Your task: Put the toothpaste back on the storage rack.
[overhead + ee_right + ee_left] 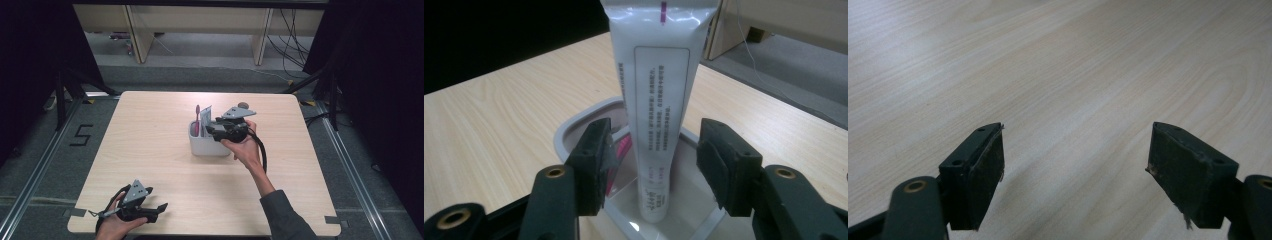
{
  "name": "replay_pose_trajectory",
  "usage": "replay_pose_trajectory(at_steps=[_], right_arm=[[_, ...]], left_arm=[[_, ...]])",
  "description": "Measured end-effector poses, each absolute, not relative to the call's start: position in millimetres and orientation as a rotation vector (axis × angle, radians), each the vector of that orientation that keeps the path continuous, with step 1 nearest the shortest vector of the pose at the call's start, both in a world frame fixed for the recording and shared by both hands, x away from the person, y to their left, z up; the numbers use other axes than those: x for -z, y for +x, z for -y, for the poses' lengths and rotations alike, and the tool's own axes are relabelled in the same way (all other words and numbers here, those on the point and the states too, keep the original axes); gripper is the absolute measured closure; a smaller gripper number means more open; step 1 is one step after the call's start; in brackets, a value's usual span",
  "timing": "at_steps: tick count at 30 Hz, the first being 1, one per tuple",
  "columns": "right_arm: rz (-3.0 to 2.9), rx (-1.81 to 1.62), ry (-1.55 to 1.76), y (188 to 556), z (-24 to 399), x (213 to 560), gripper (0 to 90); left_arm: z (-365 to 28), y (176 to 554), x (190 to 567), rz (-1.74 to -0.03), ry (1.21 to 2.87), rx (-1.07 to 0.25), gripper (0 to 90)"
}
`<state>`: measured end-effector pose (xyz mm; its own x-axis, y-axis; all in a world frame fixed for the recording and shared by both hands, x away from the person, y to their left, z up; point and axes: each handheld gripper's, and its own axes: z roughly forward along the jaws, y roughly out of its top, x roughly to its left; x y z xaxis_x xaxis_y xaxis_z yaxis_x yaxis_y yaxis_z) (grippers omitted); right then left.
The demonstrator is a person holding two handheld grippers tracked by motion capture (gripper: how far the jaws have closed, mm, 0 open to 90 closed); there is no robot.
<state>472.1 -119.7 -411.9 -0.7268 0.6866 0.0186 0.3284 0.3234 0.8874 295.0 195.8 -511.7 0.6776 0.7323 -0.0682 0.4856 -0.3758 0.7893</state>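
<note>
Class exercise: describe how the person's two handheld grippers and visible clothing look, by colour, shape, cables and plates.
Both the left gripper and right gripper are black, each with two blocky jaws with brass-coloured pivots, a grey three-cornered plate on top and a trailing black cable. The right forearm wears a dark grey sleeve.

Hand-held gripper [651, 167] spread wide, jaws either side of an upright white tube [655, 105], not touching. Tube standing in a grey holder [574, 130] on the counter [489, 125], pink brush [620, 155] alongside.

The left tongs [161, 206] are held low at the desk's [150, 150] near edge, jaws spread wide. The right tongs [212, 128] are held above the desk's middle, jaws parted, arm outstretched.
</note>
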Motion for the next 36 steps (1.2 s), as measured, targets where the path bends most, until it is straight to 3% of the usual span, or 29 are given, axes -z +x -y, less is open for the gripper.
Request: replay_pose_trajectory(at_steps=[18, 36], right_arm=[[-2.221, -1.397, 0.934, 435.5, 155.3, 404.1, 38.8], [-2.216, -1.393, 1.019, 414.7, 171.7, 419.1, 30.1]], left_arm=[[-198.9, 295.8, 511.4, -0.925, 2.084, -0.379, 22.1], [-198.5, 297.1, 510.3, -0.933, 2.062, -0.38, 21.7]])
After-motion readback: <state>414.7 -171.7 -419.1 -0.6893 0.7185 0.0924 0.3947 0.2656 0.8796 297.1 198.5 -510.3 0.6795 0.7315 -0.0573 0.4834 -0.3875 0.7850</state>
